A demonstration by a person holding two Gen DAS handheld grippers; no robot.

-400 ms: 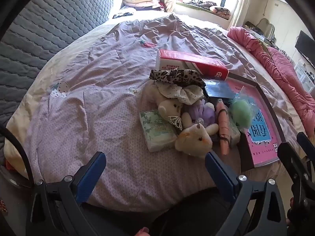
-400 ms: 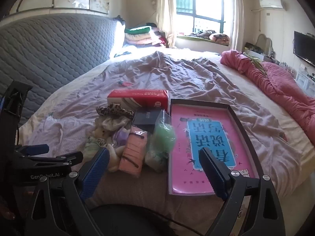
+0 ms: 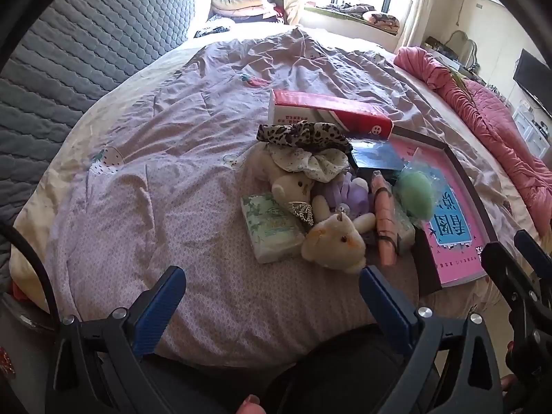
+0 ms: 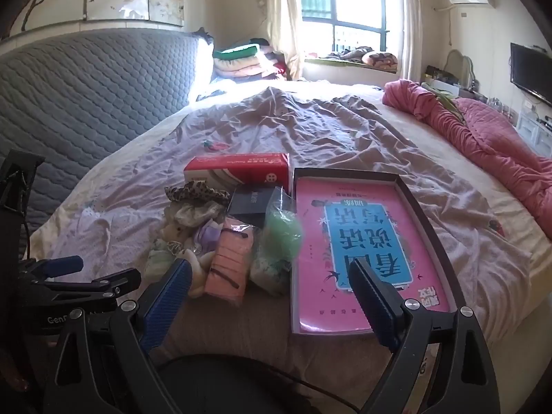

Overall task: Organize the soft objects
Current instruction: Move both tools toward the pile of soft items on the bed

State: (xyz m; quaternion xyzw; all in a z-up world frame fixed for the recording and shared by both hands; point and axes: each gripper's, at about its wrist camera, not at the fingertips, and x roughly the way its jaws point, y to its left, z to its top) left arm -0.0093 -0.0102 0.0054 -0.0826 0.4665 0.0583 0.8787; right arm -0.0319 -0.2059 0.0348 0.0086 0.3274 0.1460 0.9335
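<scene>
At the near edge of the bed, your left gripper [image 3: 272,289] hangs with its jaws wide apart and nothing between them, and your right gripper [image 4: 269,286] is just as wide and just as empty. Neither touches anything yet.

Ahead of the left gripper and a little to its right, the soft things lie in one pile on the quilt [image 3: 165,186]. Nearest you is the cream bear [image 3: 333,243], just beyond the left gripper's right finger. A second bear [image 3: 293,188] and a purple toy [image 3: 355,195] sit behind it, with a tissue pack [image 3: 270,227] touching them on the left. A pink bundle [image 3: 384,220] lies on the pile's right side, its long axis running away from you, so you would close across it rather than along it. A green puff [image 3: 415,195] in clear wrap leans next to it, against the tray [image 4: 427,222]. Farther back are a floral scrunchie [image 3: 308,162], a leopard one [image 3: 302,134], and a red box [image 3: 331,112].

From the right gripper, the pile lies ahead and to the left, while the tray with its pink book [image 4: 358,241] is straight ahead. The cream bear looks like the left gripper's easiest first pick; the pink bundle and green puff look closer to the right one.
</scene>
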